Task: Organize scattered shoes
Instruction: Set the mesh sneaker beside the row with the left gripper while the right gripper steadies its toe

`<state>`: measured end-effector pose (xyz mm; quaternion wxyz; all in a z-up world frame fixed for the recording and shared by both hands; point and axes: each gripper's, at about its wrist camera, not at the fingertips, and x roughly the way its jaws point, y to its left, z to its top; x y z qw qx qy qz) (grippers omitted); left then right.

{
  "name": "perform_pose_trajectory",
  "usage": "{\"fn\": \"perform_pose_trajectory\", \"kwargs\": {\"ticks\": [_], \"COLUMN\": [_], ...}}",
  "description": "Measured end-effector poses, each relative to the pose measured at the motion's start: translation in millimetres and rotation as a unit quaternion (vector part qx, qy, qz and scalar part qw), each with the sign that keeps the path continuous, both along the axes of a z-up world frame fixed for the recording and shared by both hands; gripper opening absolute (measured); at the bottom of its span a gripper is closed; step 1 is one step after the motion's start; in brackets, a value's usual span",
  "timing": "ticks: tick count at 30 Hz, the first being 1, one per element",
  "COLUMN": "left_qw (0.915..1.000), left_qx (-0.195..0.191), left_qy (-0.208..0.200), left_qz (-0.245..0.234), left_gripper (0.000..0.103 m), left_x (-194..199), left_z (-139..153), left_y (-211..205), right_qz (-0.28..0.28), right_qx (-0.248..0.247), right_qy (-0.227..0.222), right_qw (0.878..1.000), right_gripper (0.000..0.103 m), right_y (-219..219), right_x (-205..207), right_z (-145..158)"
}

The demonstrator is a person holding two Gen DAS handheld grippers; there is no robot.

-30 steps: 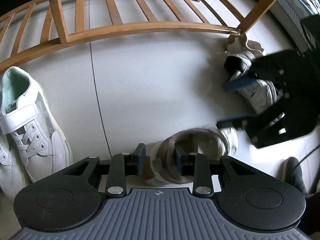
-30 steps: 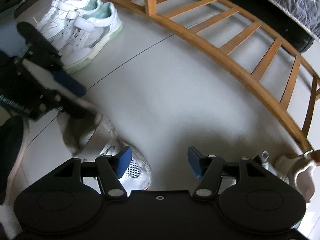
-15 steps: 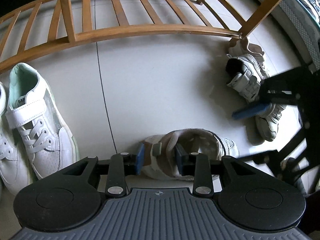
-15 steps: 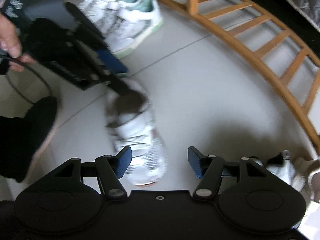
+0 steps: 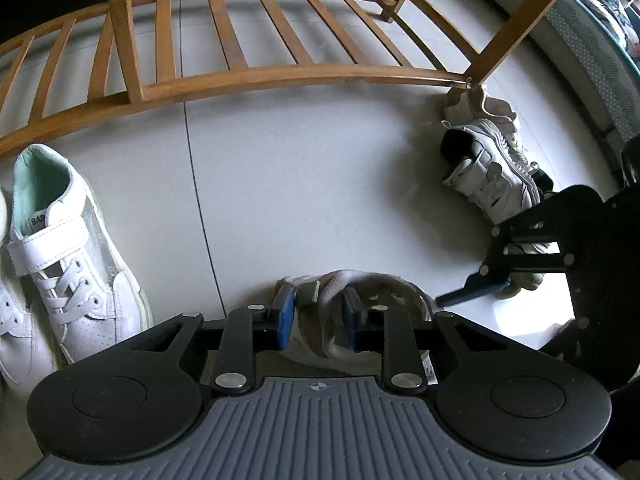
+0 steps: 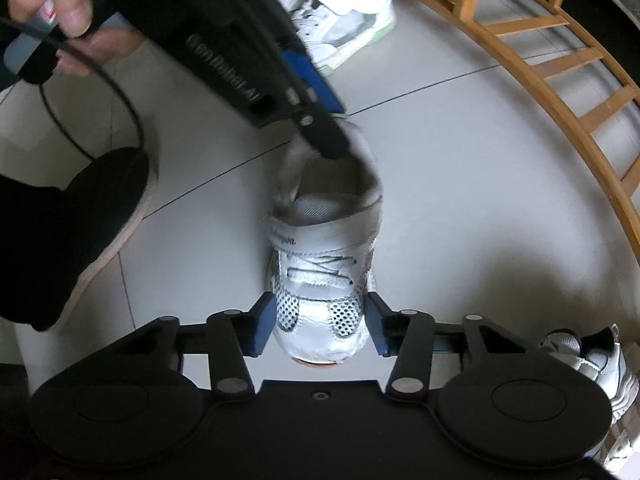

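Small mesh-toed sneaker (image 6: 324, 264) on the floor (image 6: 460, 200): left claw (image 5: 316, 312) clamped on its heel collar, closing; right claw (image 6: 320, 324) straddling its toe, closing, pads beside the sides.

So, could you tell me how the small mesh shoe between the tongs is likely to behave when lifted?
The small mesh shoe probably weighs little. Its heel collar looks soft where the left tongs pinch it, so it may sag. The closing right tongs flank its mesh toe, which may dent.
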<state>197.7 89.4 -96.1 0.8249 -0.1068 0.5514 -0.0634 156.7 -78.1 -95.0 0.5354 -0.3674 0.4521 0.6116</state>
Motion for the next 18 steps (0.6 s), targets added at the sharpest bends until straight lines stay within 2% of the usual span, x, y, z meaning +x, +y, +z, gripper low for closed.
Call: {"fn": "perform_pose_trajectory", "kwargs": {"ticks": [10, 14, 18], "left_qw": [1.0000, 0.9998, 0.9997], "left_qx": [0.000, -0.005, -0.005], "left_qy": [0.006, 0.002, -0.001], "left_qz": [0.007, 0.017, 0.023], "left_gripper": [0.028, 0.033, 0.033], "left_x": [-5.5, -8.0, -10.9], "left_z": [-3.1, -0.5, 1.8], "left_y": [3.6, 9.3, 12.7], "right_qz": [-0.005, 0.003, -0.007], "right_qx": [0.003, 0.003, 0.008], "right_qy": [-0.013, -0.026, -0.026], "right_qw": [1.000, 1.000, 1.000], "right_gripper": [0.053, 0.057, 0.057], "right_y": [2.0, 2.4, 2.5], "right_x": [-7.7, -15.6, -18.4], "right_z": [-1.7, -4.0, -5.1]}}
